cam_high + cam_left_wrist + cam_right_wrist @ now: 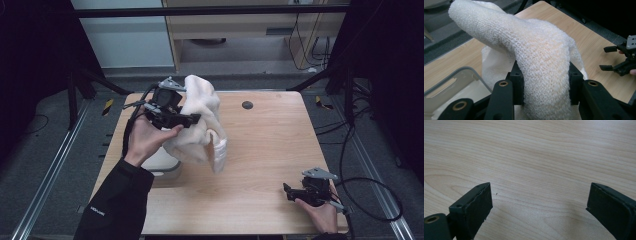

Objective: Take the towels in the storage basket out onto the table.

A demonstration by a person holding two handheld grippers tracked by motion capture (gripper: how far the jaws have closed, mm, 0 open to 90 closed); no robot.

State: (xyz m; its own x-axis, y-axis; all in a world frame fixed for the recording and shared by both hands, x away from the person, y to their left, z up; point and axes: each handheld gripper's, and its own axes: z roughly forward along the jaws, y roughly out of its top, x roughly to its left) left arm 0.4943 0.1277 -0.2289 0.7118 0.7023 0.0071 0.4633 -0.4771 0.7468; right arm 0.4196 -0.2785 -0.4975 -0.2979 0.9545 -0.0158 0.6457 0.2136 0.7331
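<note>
Soft, light and floppy by the look of it: white knitted cloth [200, 120] bunched and lifted above the left half of the wooden table [265, 150], over a clear plastic bin [454, 85]. Clamped tight in the left gripper [192, 119] across a thick fold (loose ends drooping below). Likely to sag and slide if pinched thin, so best taken at a gathered bulge or hem. Resting with jaws wide apart and nothing between them, near the table's right front corner: right gripper [289, 192].
</note>
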